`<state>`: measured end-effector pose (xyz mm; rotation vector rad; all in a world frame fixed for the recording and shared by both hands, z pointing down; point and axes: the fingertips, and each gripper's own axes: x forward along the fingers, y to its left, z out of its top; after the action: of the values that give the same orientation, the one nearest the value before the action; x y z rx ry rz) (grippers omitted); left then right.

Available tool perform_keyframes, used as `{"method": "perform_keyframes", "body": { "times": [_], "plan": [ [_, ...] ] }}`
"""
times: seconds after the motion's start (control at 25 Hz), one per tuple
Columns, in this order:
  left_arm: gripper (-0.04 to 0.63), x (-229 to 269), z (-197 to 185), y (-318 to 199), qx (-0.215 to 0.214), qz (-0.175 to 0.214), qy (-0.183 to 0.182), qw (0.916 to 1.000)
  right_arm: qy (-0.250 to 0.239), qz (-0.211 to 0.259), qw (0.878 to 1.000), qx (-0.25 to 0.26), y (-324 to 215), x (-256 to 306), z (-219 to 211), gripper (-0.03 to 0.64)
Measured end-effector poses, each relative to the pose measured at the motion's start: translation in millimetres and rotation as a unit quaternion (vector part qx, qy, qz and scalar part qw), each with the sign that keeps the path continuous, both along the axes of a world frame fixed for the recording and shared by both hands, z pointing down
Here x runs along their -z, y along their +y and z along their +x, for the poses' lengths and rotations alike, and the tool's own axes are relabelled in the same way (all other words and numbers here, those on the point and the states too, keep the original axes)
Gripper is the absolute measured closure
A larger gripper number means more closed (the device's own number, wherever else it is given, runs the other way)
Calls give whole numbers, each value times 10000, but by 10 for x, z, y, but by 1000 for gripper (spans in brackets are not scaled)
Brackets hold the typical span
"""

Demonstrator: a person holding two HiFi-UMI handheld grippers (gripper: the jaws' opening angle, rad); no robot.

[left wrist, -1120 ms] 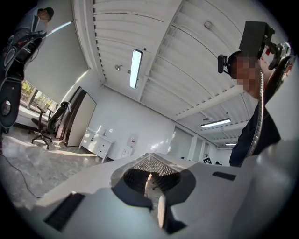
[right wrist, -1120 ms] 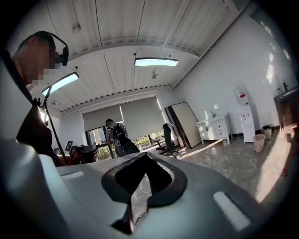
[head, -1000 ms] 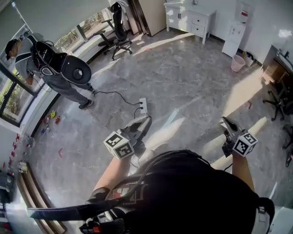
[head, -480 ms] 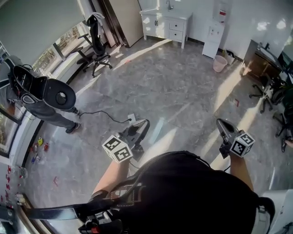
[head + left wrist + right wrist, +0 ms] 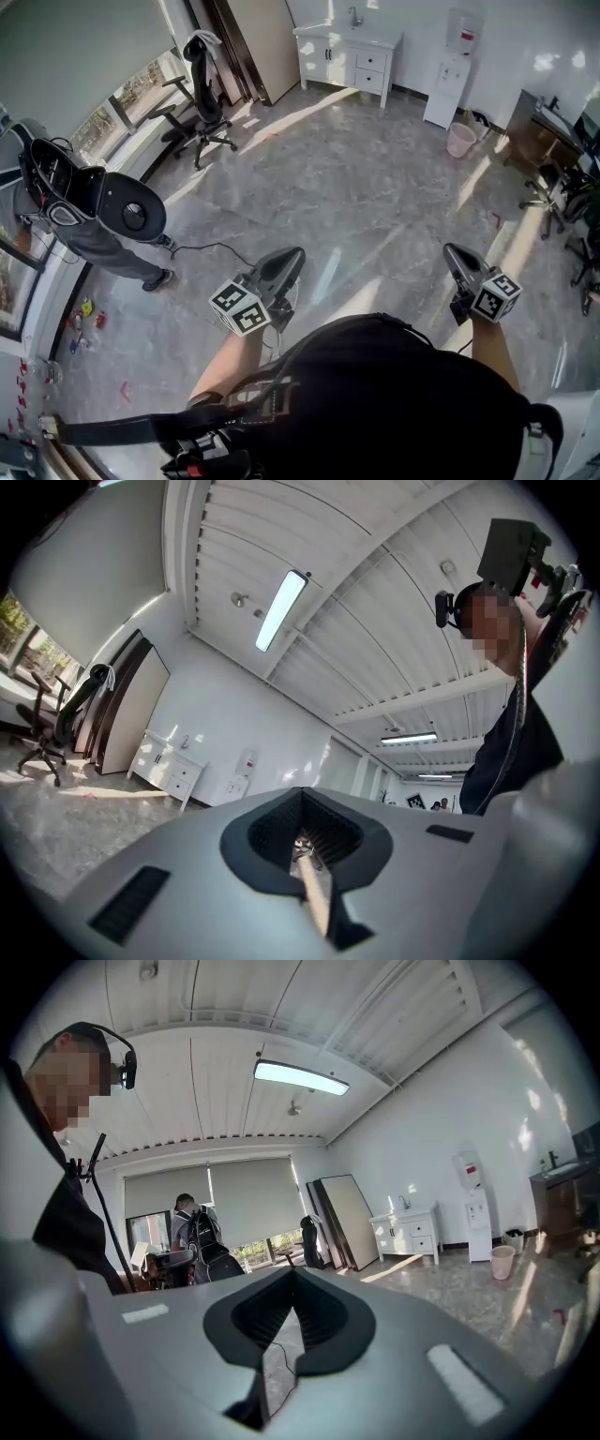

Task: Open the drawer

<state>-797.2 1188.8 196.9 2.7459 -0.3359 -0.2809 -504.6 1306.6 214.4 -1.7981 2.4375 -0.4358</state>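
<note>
Both closed and empty, left gripper point(image 5: 286, 260) and right gripper point(image 5: 457, 255) point ahead: the drawer cabinet point(image 5: 361, 58) sits well apart, not yet reached.

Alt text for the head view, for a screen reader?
From above: the left gripper and right gripper, both shut and empty, held over a grey floor. A white cabinet with drawers stands far across the room; another person stands at the left.

Straight ahead of you, against the far wall, stands the drawer cabinet point(image 5: 361, 58) — the water dispenser point(image 5: 457, 70) to its right, the bin point(image 5: 460, 141) just before that. The office chair point(image 5: 202, 89) sits far left — a person point(image 5: 89, 211) nearer you, by the windows.
</note>
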Motion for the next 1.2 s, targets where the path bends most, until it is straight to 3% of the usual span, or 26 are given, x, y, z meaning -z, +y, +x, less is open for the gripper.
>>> {"method": "perform_keyframes", "body": {
  "times": [0.24, 0.6, 0.92, 1.2],
  "plan": [
    [595, -82, -246, -453, 162, -122, 15, 9998, 65, -155, 9998, 98, -434, -86, -197, 615],
    [595, -186, -124, -807, 430, -210, -115, 9988, 10, -161, 9990, 425, -1037, -219, 1, 615],
    [595, -91, 619, -1368, 1073, -112, -81, 9941, -77, -147, 9949, 995, -1963, -169, 895, 615],
    [595, 44, 1499, -1630, 1311, -15, 29, 9914, -69, 26, 9908, 1349, -2515, -51, 1720, 615]
  ]
}}
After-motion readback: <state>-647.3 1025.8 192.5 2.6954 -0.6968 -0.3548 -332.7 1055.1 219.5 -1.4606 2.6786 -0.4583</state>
